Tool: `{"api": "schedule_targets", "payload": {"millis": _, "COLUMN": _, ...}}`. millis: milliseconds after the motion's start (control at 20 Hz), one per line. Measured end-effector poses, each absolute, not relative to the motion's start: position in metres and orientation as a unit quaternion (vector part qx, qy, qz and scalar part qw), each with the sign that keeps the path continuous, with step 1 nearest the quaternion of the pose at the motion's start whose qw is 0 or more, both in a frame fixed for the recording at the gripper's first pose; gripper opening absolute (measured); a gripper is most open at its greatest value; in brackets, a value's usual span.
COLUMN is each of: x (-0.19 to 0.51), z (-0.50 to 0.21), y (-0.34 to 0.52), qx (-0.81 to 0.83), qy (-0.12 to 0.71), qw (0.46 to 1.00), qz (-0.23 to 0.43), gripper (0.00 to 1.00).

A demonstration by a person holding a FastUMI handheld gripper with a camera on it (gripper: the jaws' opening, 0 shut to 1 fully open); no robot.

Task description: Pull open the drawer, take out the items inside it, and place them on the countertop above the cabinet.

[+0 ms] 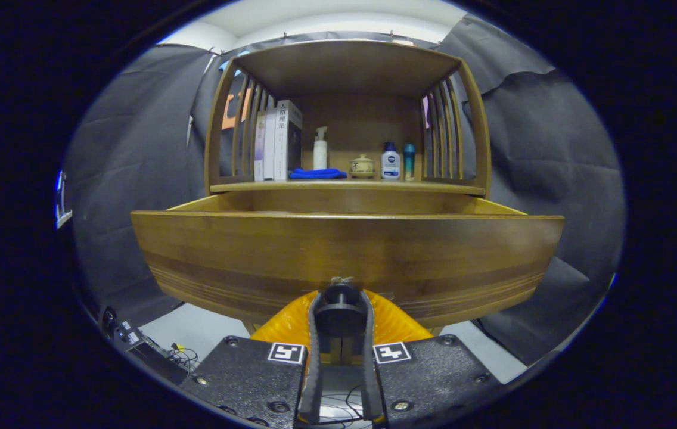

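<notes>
The hand-held gripper (339,304) was clenched on the round dark knob (339,311) at the lower middle of the drawer front (347,262), one finger pressing each side of it. The drawer (207,204) stood pulled out from the wooden cabinet, its front panel close to the camera and its side walls running back to the cabinet body. The drawer's inside was hidden behind the front panel, so what lay in it could not be told.

Above the drawer ran the counter (347,187), framed by slatted wooden sides and a wooden top. On it, from the left, stood several upright books (279,143) against the left slats, then a folded blue cloth (317,174) lying flat just beside them, with a white pump bottle (320,149) behind the cloth. Near the middle sat a small lidded ceramic pot (362,166) on a saucer. To its right stood a white bottle with a blue cap (390,161) and, touching or just beside it, a slim teal bottle (409,161) close to the right slats.

Below the drawer, some cables (180,356) lay on the pale floor (195,328).
</notes>
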State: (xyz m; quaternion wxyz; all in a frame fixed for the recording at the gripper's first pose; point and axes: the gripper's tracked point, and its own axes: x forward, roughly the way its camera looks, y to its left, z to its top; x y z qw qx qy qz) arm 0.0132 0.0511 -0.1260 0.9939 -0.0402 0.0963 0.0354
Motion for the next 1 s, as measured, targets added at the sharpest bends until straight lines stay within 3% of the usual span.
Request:
{"api": "schedule_targets", "payload": {"millis": 100, "x": 0.013, "z": -0.126, "y": 0.052, "qx": -0.048, "qy": 0.1, "qw": 0.993, "qz": 0.043, "gripper": 0.3}}
{"api": "schedule_targets", "payload": {"millis": 300, "x": -0.004, "z": -0.123, "y": 0.048, "qx": -0.047, "qy": 0.115, "qw": 0.99, "qz": 0.068, "gripper": 0.47}}
{"api": "schedule_targets", "payload": {"millis": 550, "x": -0.03, "z": -0.09, "y": 0.028, "qx": -0.049, "qy": 0.114, "qw": 0.989, "qz": 0.075, "gripper": 0.99}}
{"api": "schedule_targets", "payload": {"millis": 1000, "x": 0.008, "z": 0.033, "y": 0.015, "qx": -0.064, "qy": 0.088, "qw": 0.991, "qz": 0.072, "gripper": 0.99}}
